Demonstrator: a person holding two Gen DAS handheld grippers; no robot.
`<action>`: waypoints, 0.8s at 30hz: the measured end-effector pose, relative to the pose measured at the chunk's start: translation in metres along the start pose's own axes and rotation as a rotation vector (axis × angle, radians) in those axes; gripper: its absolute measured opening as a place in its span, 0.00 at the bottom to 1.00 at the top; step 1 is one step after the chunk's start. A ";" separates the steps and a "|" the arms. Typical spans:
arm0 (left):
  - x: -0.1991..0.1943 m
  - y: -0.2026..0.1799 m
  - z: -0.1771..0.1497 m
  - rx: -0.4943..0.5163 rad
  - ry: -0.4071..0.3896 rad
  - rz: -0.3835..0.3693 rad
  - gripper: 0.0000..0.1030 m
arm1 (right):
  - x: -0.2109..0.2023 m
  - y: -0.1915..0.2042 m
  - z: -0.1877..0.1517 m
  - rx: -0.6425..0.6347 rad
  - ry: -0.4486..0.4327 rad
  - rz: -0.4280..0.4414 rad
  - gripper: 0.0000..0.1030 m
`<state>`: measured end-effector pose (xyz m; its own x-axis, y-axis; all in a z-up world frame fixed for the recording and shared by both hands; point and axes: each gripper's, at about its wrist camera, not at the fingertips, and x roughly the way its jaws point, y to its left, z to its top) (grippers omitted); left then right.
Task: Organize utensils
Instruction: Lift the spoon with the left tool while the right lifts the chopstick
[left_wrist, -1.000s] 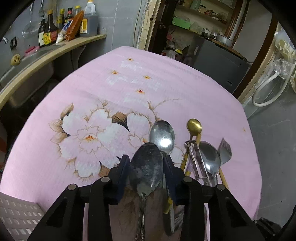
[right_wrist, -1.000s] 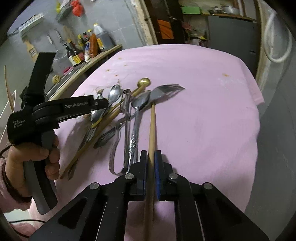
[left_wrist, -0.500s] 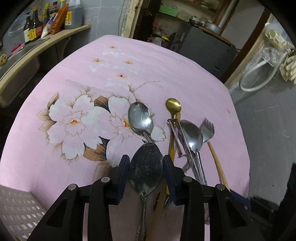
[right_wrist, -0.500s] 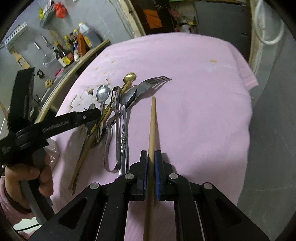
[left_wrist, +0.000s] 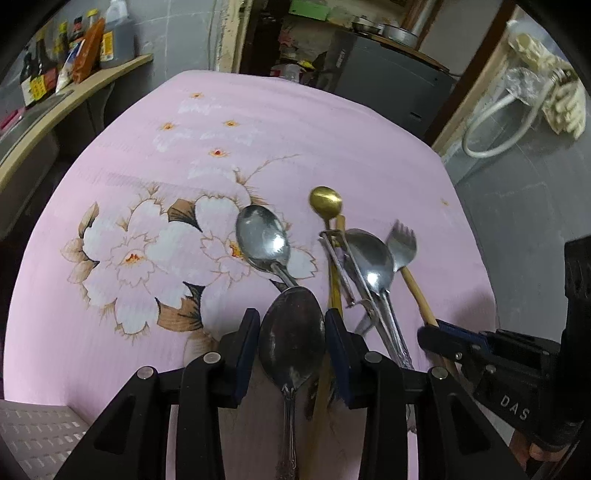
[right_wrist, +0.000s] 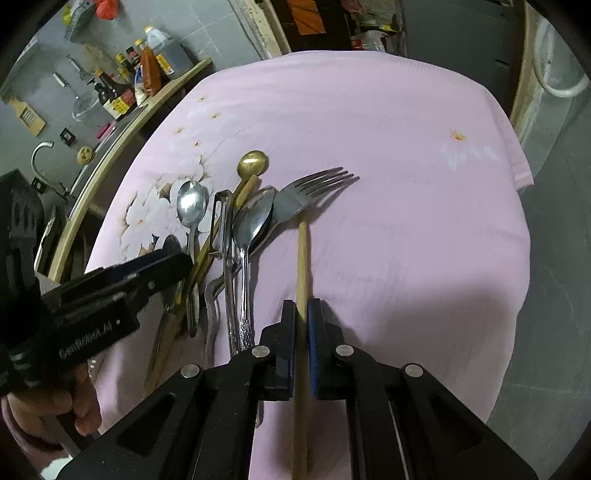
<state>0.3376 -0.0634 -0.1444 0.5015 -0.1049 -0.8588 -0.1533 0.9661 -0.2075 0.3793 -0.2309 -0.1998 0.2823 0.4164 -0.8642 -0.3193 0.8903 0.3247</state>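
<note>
**Both tongs loaded, long axes toward 12 o'clock**

A dark spoon (left_wrist: 291, 332) is gripped by its bowl in the left tongs (left_wrist: 291, 345). A wooden chopstick (right_wrist: 303, 258) is pinched in the right tongs (right_wrist: 302, 332), just right of the pile on the pink tabletop (right_wrist: 406, 221). Only the left view shows a white basket (left_wrist: 33, 439) at 8 o'clock.

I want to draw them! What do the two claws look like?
Both are black, with angled struts, round silver bolts and blue pads on the fingers. The left claw has white lettering on its side, blurred in the right wrist view. The right claw shows "DAS" in the left wrist view. A bare hand with a pink cuff grips the left one.
</note>
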 end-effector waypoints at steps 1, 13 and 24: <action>-0.004 -0.001 -0.002 0.013 -0.005 -0.003 0.33 | -0.004 -0.002 -0.004 0.024 -0.017 0.020 0.06; -0.064 -0.018 -0.012 0.146 -0.161 -0.082 0.33 | -0.070 0.004 -0.043 0.121 -0.274 0.058 0.06; -0.121 -0.024 -0.035 0.271 -0.270 -0.151 0.33 | -0.122 0.021 -0.077 0.120 -0.410 0.033 0.06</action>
<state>0.2502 -0.0824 -0.0517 0.7123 -0.2198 -0.6666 0.1509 0.9754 -0.1604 0.2687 -0.2773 -0.1176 0.6175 0.4622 -0.6365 -0.2336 0.8804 0.4127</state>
